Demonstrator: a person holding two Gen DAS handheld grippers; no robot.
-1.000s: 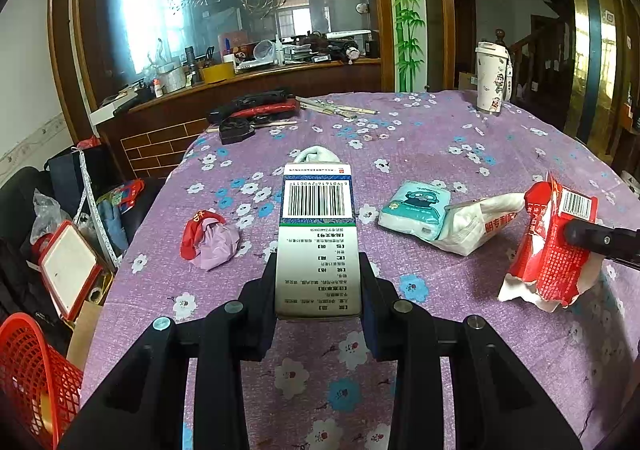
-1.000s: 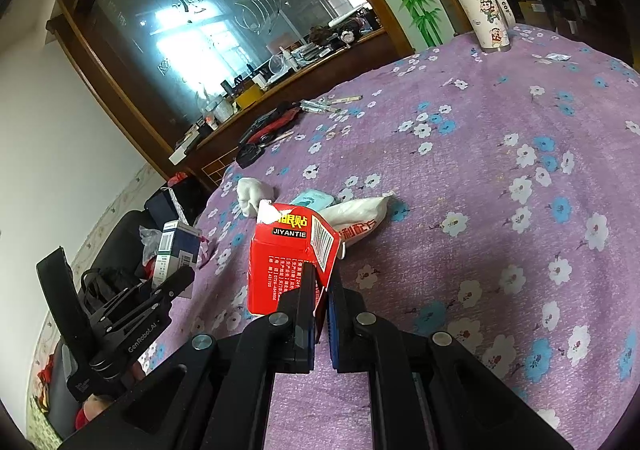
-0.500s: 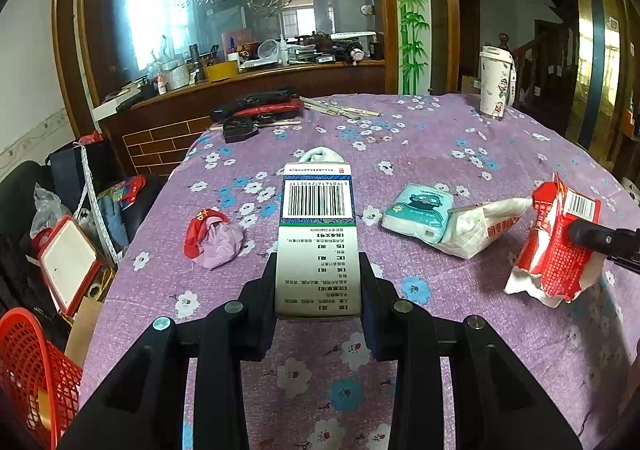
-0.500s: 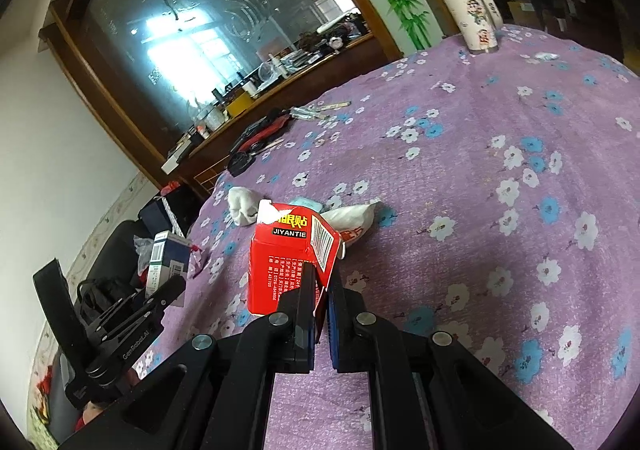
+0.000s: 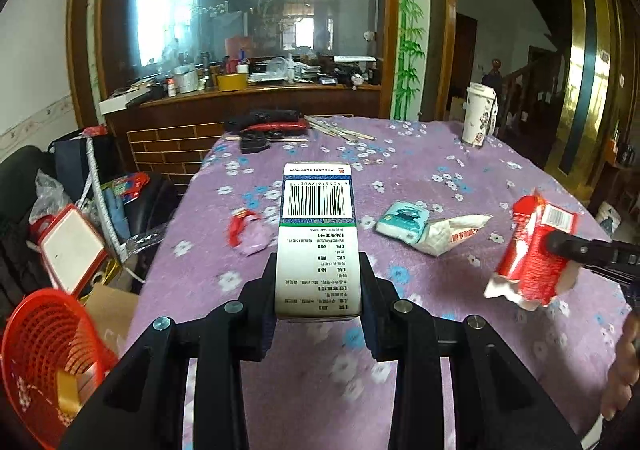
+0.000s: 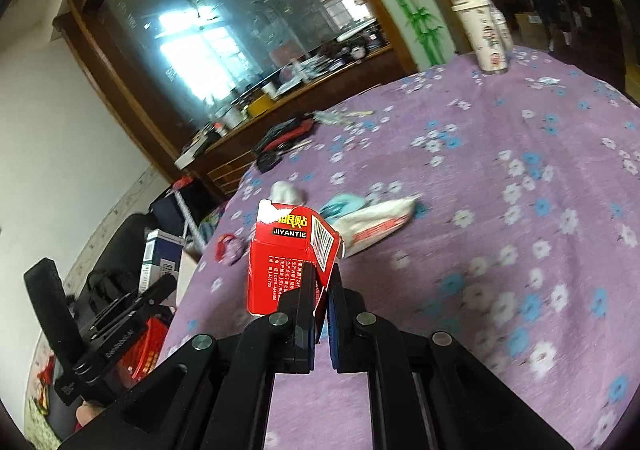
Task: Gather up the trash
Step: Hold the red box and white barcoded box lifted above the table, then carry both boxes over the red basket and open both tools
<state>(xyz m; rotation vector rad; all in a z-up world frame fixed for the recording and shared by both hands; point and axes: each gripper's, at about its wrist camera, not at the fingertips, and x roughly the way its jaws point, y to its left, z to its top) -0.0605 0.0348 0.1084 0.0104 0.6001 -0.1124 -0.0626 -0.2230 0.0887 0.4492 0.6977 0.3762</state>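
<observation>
My left gripper (image 5: 319, 282) is shut on a white and blue barcode box (image 5: 318, 234) and holds it above the purple flowered table (image 5: 304, 390). My right gripper (image 6: 320, 278) is shut on a torn red carton (image 6: 286, 262), also lifted; the carton shows at the right in the left wrist view (image 5: 534, 254). On the table lie a teal tissue pack (image 5: 402, 219), a white crumpled wrapper (image 5: 450, 232) and a red and pink wad (image 5: 248, 232). A red mesh basket (image 5: 44, 362) stands on the floor at lower left.
A white paper cup (image 5: 478, 115) stands at the table's far right. Black and red tools (image 5: 266, 125) and sticks lie at the far edge. A white wad (image 6: 284, 189) lies beyond the carton. Bags and a cardboard box (image 5: 112, 310) crowd the floor left of the table.
Both grippers have risen and pulled back toward the table's near left edge with their boxes held. The view now moves quickly and is blurred. The basket shows larger at lower left.
</observation>
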